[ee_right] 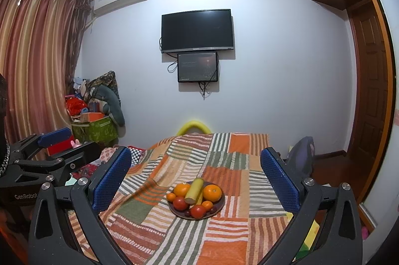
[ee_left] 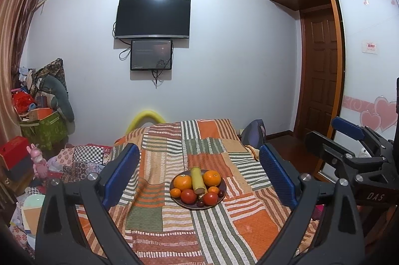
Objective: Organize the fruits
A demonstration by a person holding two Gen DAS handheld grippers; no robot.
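Observation:
A dark round plate (ee_left: 223, 186) (ee_right: 220, 205) sits on the patchwork-covered bed (ee_left: 174, 227) (ee_right: 224, 240). It holds two big oranges (ee_left: 212, 178) (ee_right: 212, 192), small tangerines (ee_left: 175, 192), red tomatoes (ee_left: 188, 196) (ee_right: 198, 211), dark small fruits and a yellow-green stalk (ee_left: 197, 179) (ee_right: 195, 190). My left gripper (ee_left: 199, 170) is open and empty, held above the bed short of the plate. My right gripper (ee_right: 195, 175) is open and empty, also short of the plate. The right gripper shows at the right edge of the left wrist view (ee_left: 349, 135); the left gripper shows at the left of the right wrist view (ee_right: 57, 140).
A TV (ee_left: 152, 17) and a small screen hang on the far wall. A pile of boxes and toys (ee_left: 40, 115) stands left of the bed under the curtain (ee_right: 32, 60). A wardrobe (ee_left: 369, 65) and wooden door (ee_left: 319, 75) are right. A backpack (ee_right: 303, 155) leans at the bed's right side.

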